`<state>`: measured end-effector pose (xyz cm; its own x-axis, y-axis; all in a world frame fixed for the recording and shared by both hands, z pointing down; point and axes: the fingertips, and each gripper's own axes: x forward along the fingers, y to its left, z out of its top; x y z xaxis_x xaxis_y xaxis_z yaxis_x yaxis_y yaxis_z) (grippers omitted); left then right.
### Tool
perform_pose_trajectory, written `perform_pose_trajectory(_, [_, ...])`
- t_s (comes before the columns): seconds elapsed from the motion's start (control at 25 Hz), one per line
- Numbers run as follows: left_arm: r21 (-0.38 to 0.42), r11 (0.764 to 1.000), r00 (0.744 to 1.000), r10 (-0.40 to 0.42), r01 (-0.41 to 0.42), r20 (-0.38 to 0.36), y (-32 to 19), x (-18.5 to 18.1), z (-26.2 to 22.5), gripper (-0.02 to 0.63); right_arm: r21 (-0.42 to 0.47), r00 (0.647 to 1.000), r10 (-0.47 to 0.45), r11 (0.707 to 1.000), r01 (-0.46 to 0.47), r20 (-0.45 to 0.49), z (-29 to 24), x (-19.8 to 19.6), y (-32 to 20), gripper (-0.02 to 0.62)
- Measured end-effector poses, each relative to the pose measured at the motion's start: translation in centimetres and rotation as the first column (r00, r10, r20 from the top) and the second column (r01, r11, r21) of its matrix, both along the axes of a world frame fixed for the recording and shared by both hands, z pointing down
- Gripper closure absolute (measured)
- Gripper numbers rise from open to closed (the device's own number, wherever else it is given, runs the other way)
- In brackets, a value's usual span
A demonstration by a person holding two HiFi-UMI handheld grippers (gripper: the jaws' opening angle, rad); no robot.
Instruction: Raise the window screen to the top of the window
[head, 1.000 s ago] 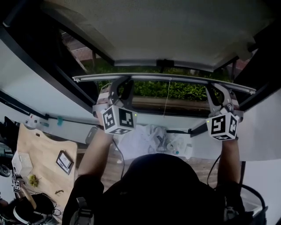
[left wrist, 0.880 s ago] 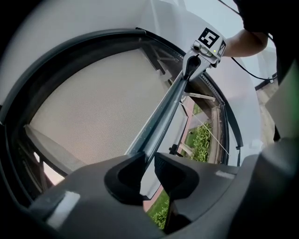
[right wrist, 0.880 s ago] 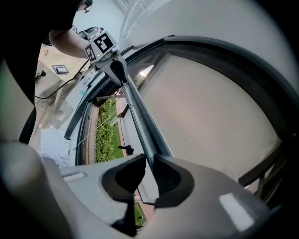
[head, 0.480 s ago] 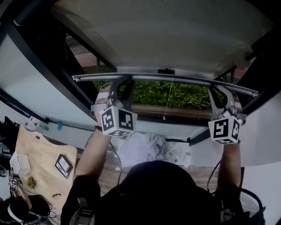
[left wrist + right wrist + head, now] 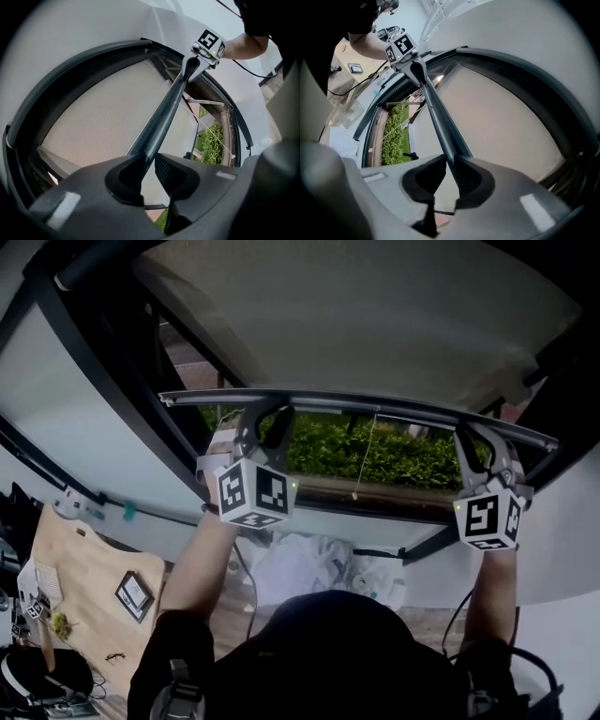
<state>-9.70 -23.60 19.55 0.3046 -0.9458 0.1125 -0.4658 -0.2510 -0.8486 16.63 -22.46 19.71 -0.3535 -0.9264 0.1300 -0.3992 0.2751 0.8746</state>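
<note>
Beige fine-woven mesh window screen (image 5: 356, 315) fills the upper window. We hold its slim grey metal bottom rail (image 5: 375, 401) near both ends, left tool (image 5: 265, 420) and right tool (image 5: 480, 439) clamped on it. Below lies an open gap with green hedge (image 5: 375, 451). Only the gripper views show the rail's thin edge pinched between dark ribbed pads (image 5: 171, 171).
</note>
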Motion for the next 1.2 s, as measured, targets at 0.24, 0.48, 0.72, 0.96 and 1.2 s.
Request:
perform_pose_trajectory(0.24, [0.027,1.000,1.000,0.006,-0.006,0.006,0.0,-0.1,-1.5,0.541,0.011,1.000,-0.009,1.000,0.009,0.004,-1.5,-0.1,-0.1,0.541])
perform_pose_trajectory(0.48, [0.058,0.998,1.000,0.008,-0.009,0.016,0.0,0.0,-3.8,0.541,0.055,1.000,-0.010,0.998,0.010,0.004,-4.0,-0.1,0.0,0.541])
perform_pose_trajectory(0.72, [0.084,0.996,1.000,0.007,-0.009,0.023,0.1,0.1,-6.1,0.541,0.088,1.000,-0.018,0.996,0.019,-0.013,-6.2,0.1,0.3,0.541])
perform_pose_trajectory(0.96, [0.119,0.993,1.000,-0.006,0.003,0.026,0.2,0.1,-7.0,0.541,0.115,1.000,-0.019,0.993,0.020,-0.014,-7.1,0.1,0.4,0.542])
perform_pose_trajectory(1.2, [0.146,0.989,1.000,-0.006,0.002,0.023,0.1,-0.1,-8.6,0.541,0.144,1.000,-0.027,0.989,0.029,-0.015,-8.8,0.0,0.3,0.541])
